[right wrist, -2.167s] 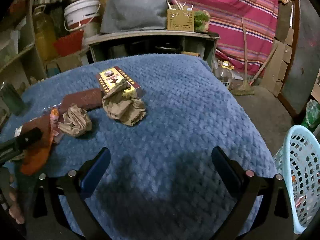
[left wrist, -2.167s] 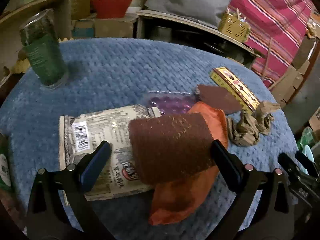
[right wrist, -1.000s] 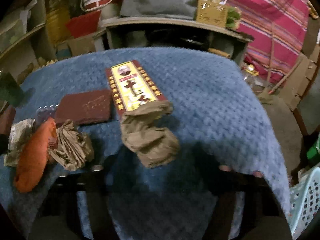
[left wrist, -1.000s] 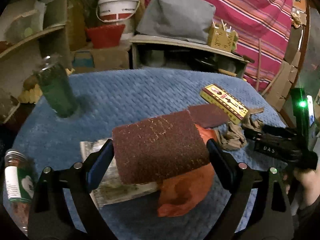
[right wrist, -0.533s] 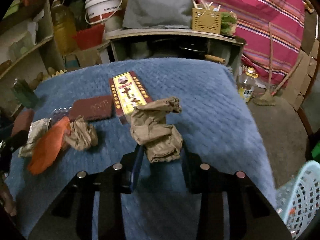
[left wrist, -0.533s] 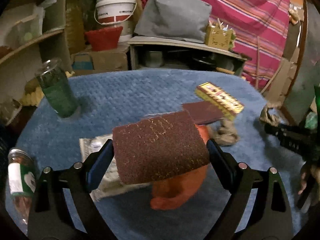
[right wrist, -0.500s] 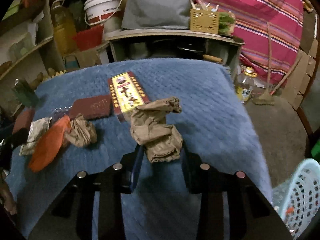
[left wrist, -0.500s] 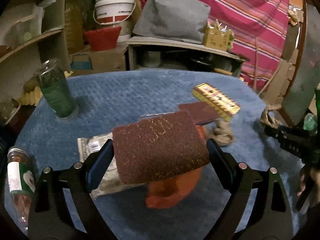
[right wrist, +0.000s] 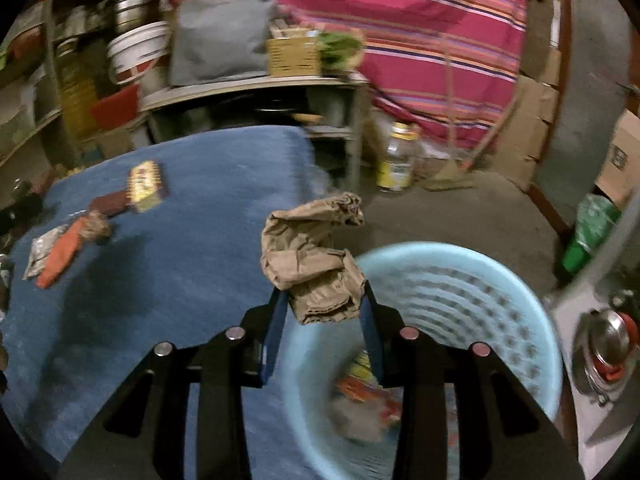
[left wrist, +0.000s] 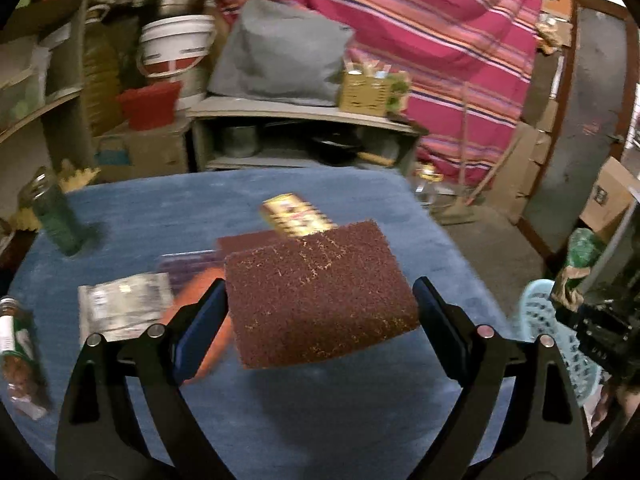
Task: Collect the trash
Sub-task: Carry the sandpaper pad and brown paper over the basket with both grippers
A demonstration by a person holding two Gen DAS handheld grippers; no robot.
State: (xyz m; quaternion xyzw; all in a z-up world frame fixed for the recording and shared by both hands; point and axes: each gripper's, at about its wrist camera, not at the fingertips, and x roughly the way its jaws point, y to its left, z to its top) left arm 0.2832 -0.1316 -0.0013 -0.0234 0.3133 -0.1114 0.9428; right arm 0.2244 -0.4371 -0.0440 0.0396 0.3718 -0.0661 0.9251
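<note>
My left gripper (left wrist: 320,304) is shut on a dark red scouring pad (left wrist: 320,292), held above the blue cloth of the table (left wrist: 328,412). My right gripper (right wrist: 322,306) is shut on a crumpled brown paper wad (right wrist: 312,264), held over the near rim of a light blue mesh basket (right wrist: 460,280) with wrappers lying at its bottom. That basket (left wrist: 536,312) shows at the right in the left wrist view. On the table lie an orange wrapper (right wrist: 60,256), a printed packet (left wrist: 120,308), a second brown paper wad (right wrist: 96,226), a flat red pad (right wrist: 110,204) and a yellow box (left wrist: 296,220).
A green glass jar (left wrist: 56,216) and a bottle (left wrist: 16,352) stand at the table's left side. Behind are a low shelf unit (left wrist: 304,136), a white bucket (left wrist: 176,56) and a striped curtain. A bottle (right wrist: 396,160) and cardboard boxes stand on the floor to the right.
Both grippers have swung right, off the table's middle toward the basket. The right one shut on the paper wad, lifted it and carried it over the basket rim. The left still holds the pad.
</note>
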